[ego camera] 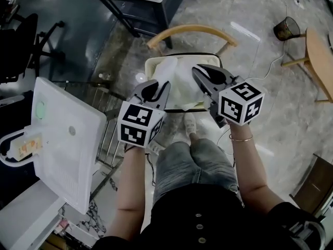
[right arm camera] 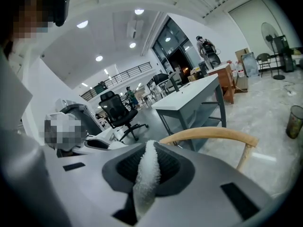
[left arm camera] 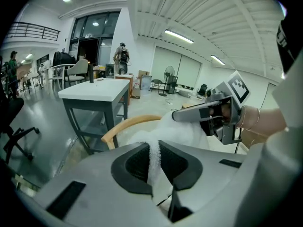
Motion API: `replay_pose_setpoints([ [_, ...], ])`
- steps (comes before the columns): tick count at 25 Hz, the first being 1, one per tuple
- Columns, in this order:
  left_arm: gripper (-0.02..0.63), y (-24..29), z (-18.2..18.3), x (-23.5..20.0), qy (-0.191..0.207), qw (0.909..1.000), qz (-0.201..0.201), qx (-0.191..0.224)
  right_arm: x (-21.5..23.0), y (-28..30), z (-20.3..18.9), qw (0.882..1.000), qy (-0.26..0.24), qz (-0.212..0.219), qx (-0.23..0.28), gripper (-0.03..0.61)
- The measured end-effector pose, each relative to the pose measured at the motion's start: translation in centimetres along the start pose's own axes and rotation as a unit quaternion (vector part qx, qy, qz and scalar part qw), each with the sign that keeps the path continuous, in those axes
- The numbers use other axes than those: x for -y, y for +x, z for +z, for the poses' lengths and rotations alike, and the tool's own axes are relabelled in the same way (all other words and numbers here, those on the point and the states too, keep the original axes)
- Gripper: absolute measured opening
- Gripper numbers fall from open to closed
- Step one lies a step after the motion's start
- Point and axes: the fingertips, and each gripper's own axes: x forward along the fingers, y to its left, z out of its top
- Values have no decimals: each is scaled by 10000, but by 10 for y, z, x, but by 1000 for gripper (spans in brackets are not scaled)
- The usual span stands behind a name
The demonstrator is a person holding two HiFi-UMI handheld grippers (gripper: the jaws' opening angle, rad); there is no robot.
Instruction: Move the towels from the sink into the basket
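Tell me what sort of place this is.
Probably a large open-plan office or lab hall, not a home. It has a grey worktable, a black swivel office chair, a railed mezzanine and long strip lights on a high ceiling.

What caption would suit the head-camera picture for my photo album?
Seen from above, the left gripper and right gripper pinch one white towel over a basket on a wooden chair.

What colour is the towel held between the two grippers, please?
The towel is white, seen most clearly in the left gripper view.
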Motion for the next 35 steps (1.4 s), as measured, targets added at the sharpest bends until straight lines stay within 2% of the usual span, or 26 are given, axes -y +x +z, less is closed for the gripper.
replay_pose_setpoints([
  [3, 35, 14, -19, -11, -120, 9995, 174, -242, 12, 12, -14, 9999, 0, -88, -103, 43],
  [6, 38, 22, -42, -16, -256, 9975, 343, -559, 25, 18, -36, 9983, -190, -330, -440, 52],
  [7, 53, 24, -47, -17, -300, 9969, 376, -618, 29, 20, -42, 9971, -280, -424, -570, 60],
  [10, 155, 28, -59, -18, -444, 9955, 446, -701, 37, 19, -53, 9946, -397, -552, -785, 109],
  [12, 167, 29, -64, -19, -490, 9946, 520, -757, 40, 15, -54, 9943, -399, -593, -790, 157],
  [14, 180, 28, -69, -22, -452, 9934, 616, -856, 43, 12, -54, 9940, -426, -620, -796, 172],
  [18, 209, 23, -73, -25, -131, 9898, 780, -1183, 42, 9, -57, 9942, -401, -571, -821, 172],
  [20, 210, 18, -74, -28, 203, 9856, 947, -1383, 40, 8, -56, 9945, -383, -534, -817, 172],
  [23, 213, 9, -74, -37, 875, 9732, 1340, -1652, 37, 7, -53, 9953, -387, -509, -723, 162],
  [24, 215, 7, -70, -39, 1035, 9700, 1436, -1665, 36, 7, -52, 9955, -394, -504, -695, 158],
  [26, 218, 5, -62, -39, 1105, 9705, 1469, -1561, 34, 6, -51, 9957, -406, -475, -682, 156],
  [35, 218, -5, -40, -29, 459, 9853, 1376, -898, 21, -1, -40, 9963, -496, -197, -678, 166],
])
